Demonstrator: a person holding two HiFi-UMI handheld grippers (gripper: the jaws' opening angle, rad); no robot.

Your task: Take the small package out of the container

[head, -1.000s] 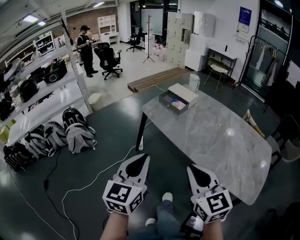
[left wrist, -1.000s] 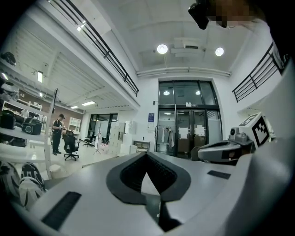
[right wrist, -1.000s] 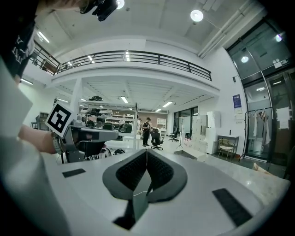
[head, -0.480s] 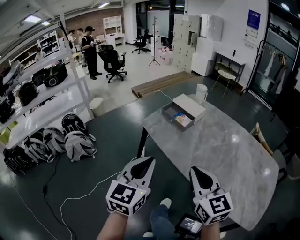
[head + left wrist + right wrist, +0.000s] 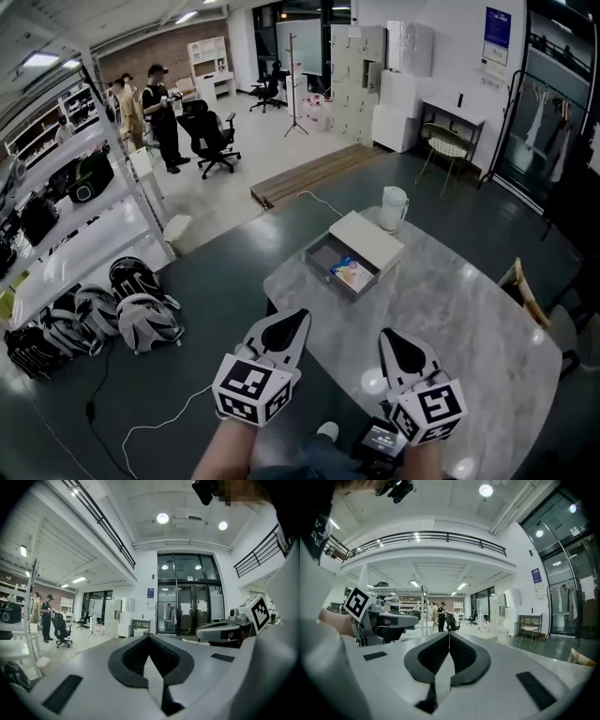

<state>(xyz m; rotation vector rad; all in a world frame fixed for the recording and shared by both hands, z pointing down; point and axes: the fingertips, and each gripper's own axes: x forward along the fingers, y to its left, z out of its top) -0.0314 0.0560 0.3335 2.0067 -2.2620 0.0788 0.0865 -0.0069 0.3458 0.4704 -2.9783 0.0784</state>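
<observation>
Package (image 5: pixel 353 275) in container (image 5: pixel 320 257), well beyond closed jaws

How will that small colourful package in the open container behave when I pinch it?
The small package looks flat and thin, so it is probably light and maybe slightly bendy. Lying flat on the floor of the container, it would likely slide rather than roll if pushed, stopping against a wall.

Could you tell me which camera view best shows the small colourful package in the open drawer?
The head view: the small colourful package lies in plain sight in the open grey drawer. Neither gripper view shows it; both look across the room.
</observation>
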